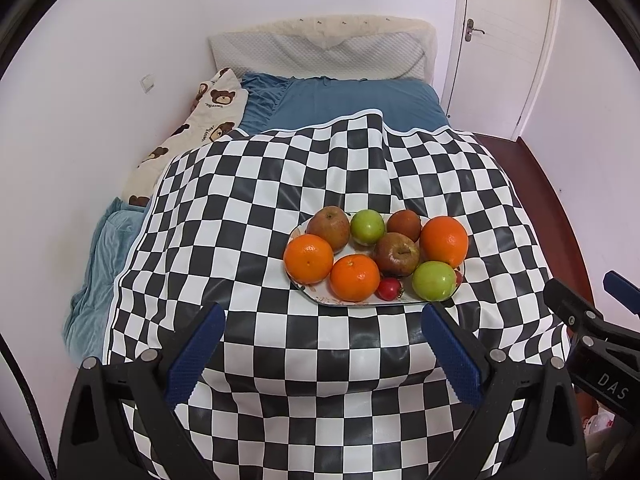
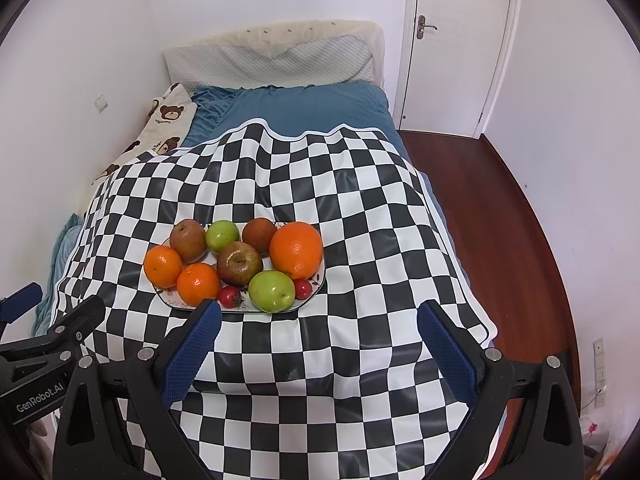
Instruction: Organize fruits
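Observation:
A white plate (image 1: 320, 299) (image 2: 168, 301) on a checkered cloth holds several fruits: three oranges, the largest at the right (image 1: 444, 241) (image 2: 296, 250), two green apples (image 1: 434, 281) (image 2: 272, 291), three reddish-brown apples (image 1: 397, 254) (image 2: 239, 263) and two small red fruits (image 1: 389, 289) (image 2: 230, 296). My left gripper (image 1: 323, 318) is open and empty, held just short of the plate's near edge. My right gripper (image 2: 319, 316) is open and empty, near the plate's front right side. Each gripper shows at the edge of the other's view.
The black-and-white checkered cloth (image 1: 280, 360) (image 2: 360, 240) covers a bed with blue sheets (image 1: 360, 100), a bear-print quilt (image 1: 192, 128) at the left and a padded headboard (image 1: 320, 48). A white door (image 2: 452, 40) and red wooden floor (image 2: 500, 220) lie to the right.

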A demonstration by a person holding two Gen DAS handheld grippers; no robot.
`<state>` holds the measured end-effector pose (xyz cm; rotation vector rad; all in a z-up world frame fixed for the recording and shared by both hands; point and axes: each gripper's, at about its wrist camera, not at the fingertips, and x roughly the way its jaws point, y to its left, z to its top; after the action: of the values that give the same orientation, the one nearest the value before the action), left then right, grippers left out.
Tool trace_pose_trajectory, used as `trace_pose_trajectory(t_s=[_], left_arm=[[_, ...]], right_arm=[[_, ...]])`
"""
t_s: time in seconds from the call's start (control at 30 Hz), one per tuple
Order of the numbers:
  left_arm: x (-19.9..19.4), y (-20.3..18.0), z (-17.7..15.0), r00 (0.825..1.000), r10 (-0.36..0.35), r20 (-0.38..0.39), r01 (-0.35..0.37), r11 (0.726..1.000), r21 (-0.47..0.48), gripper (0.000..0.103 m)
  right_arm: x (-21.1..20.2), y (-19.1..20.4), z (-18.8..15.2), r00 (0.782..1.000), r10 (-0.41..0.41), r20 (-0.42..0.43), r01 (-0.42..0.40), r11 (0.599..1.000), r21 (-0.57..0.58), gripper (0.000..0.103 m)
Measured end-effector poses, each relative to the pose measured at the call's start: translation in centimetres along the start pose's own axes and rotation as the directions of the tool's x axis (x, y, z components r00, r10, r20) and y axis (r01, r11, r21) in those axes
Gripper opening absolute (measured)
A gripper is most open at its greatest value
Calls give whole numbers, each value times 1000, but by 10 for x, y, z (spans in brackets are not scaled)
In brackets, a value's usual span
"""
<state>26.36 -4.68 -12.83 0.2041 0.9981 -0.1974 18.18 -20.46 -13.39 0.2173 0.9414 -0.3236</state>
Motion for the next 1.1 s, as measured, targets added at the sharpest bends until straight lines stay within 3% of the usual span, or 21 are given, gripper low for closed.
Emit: trace_pose_trajectory(t_s=[1.1], left_arm=[[-8,1,4,1000,3,23,-4,1000,10,100]], right_arm=[[-3,1,-4,1000,2,6,-2,1000,11,100]])
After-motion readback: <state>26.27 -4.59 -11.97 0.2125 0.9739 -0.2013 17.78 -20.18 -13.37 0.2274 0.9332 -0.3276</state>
